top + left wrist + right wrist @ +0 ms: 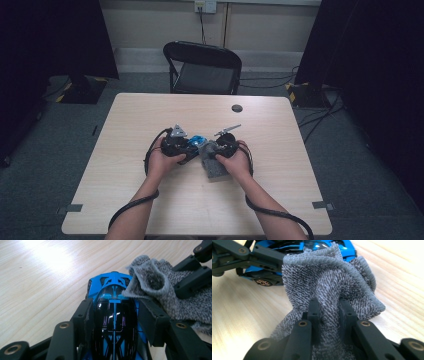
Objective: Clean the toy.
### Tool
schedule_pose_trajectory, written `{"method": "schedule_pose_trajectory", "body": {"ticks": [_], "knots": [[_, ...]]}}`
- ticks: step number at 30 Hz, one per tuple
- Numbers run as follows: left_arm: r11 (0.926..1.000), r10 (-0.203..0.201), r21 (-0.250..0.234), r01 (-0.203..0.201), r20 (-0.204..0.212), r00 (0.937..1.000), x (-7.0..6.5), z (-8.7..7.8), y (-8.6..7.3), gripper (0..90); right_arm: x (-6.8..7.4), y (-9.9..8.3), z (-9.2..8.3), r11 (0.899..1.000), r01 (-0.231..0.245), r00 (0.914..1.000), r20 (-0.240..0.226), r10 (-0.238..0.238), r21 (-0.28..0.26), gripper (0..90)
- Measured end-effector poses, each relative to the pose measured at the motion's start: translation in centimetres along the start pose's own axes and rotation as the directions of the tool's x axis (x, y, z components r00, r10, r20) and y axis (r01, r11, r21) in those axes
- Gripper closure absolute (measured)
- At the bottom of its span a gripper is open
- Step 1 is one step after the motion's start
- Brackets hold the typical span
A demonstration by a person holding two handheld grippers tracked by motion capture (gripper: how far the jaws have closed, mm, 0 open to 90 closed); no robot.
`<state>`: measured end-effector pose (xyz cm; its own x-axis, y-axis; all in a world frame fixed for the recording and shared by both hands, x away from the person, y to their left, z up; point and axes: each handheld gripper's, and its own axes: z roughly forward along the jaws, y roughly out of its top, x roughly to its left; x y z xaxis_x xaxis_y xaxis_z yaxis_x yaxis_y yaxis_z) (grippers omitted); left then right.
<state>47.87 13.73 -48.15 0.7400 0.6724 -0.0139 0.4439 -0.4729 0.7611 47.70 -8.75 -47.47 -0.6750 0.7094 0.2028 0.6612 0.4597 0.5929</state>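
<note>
Covering toy car (113, 315) nose: grey cloth (324, 282).

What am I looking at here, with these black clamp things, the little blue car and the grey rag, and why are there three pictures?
No robot arm is at work here: a person sits at a wooden table and holds a two-jaw gripper in each hand. The high view comes from a fixed camera above the table and looks down on the person's forearms. The other two pictures come from small cameras that ride on the grippers and look along their black jaws.

The left gripper is clamped on a blue and black toy car, one jaw on each side of it. The right gripper pinches a bunched grey cloth, which touches the car's end, as if to wipe it. In the high view both meet at the middle of the table. Behind it stands a black folding chair.
</note>
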Motion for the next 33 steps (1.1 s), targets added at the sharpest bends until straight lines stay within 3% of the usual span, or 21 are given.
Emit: {"method": "schedule_pose_trajectory", "body": {"ticks": [15,33], "knots": [[1.0,-0.004,0.006,0.004,0.002,1.0,0.0,0.0,0.1,47.3,2.0,-0.1,0.4,0.999,0.039,0.9983,-0.043,-0.039,0.012,75.3],[1.0,-0.006,0.0,0.006,0.003,1.0,0.1,0.0,0.0,47.3,3.4,-0.1,0.7,0.998,0.068,0.9949,-0.076,-0.066,0.015,75.3]]}}
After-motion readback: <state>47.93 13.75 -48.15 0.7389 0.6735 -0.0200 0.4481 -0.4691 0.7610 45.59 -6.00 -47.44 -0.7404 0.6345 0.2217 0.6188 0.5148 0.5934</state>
